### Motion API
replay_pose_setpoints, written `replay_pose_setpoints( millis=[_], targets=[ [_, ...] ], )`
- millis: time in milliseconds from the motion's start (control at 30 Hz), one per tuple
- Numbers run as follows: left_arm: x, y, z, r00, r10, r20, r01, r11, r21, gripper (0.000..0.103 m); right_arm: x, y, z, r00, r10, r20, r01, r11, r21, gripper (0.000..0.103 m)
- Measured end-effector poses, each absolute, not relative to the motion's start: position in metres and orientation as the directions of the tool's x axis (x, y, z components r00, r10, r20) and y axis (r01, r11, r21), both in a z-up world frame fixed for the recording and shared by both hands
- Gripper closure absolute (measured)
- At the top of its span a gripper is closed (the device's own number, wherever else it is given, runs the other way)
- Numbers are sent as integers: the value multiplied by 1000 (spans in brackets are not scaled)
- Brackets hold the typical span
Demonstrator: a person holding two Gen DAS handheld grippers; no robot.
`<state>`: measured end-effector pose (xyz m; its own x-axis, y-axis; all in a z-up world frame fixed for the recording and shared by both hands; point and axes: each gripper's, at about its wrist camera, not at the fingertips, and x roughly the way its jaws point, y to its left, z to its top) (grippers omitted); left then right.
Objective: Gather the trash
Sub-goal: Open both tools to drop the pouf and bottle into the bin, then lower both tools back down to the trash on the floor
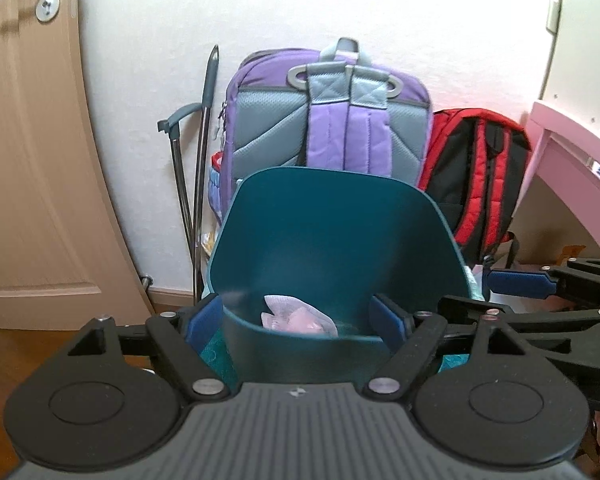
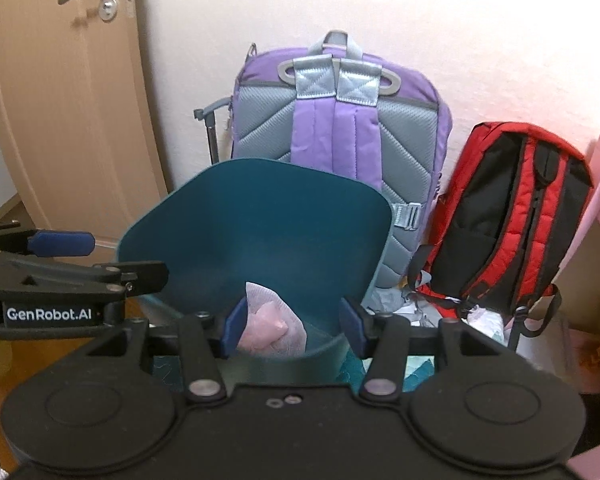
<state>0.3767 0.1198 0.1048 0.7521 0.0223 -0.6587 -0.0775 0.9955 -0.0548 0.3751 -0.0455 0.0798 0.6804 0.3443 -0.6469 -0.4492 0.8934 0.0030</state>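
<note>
A crumpled pink-and-white wad (image 1: 300, 318) lies inside the teal bin (image 1: 332, 220) as the left gripper (image 1: 300, 320) and right gripper (image 2: 294, 326) hover released and empty above it, while more litter (image 2: 484, 316) waits beside the red backpack (image 2: 512, 216).

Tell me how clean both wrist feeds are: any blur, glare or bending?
Left wrist view: sharp on the teal bin, fisheye bows the door, dark vignette in the corners, pink cast by the desk. Right wrist view: equally sharp on the pink trash; the wall is softly lit, no hard glare.
</note>
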Motion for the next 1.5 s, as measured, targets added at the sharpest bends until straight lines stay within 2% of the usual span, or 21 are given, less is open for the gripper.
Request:
replay_pose_setpoints(
  millis=[400, 767, 800, 867, 967, 1167, 1300, 1400, 1500],
  targets=[
    [300, 93, 137, 774, -12, -633, -31, 998, -56, 20, 296, -90, 107, 702, 379, -603, -453, 891, 33, 52],
    [232, 76, 117, 750, -79, -657, 13, 994, -105, 19, 226, -126, 95, 695, 427, -579, -469, 879, 85, 52],
    [226, 76, 113, 747, -86, -659, 16, 994, -111, 18, 220, -128, 91, 696, 426, -578, -470, 879, 82, 52],
    [217, 75, 106, 742, -89, -664, 15, 993, -116, 4, 211, -133, 83, 692, 431, -579, -474, 876, 86, 52],
    [206, 76, 94, 749, -83, -657, -1, 992, -127, 1, 198, -141, 69, 684, 444, -579, -474, 874, 111, 52],
    [191, 75, 56, 734, -82, -675, -13, 991, -135, 1, 177, -156, 27, 683, 457, -570, -473, 871, 131, 51],
    [183, 70, 11, 711, -67, -700, -22, 993, -118, 1, 176, -167, -13, 658, 470, -589, -448, 873, 196, 51],
    [184, 67, -26, 673, -54, -737, -28, 995, -99, 1, 182, -175, -48, 605, 482, -634, -415, 870, 265, 50],
    [189, 63, -66, 627, -56, -777, -31, 995, -97, 1, 193, -180, -84, 559, 437, -705, -352, 895, 275, 50]
  ],
)
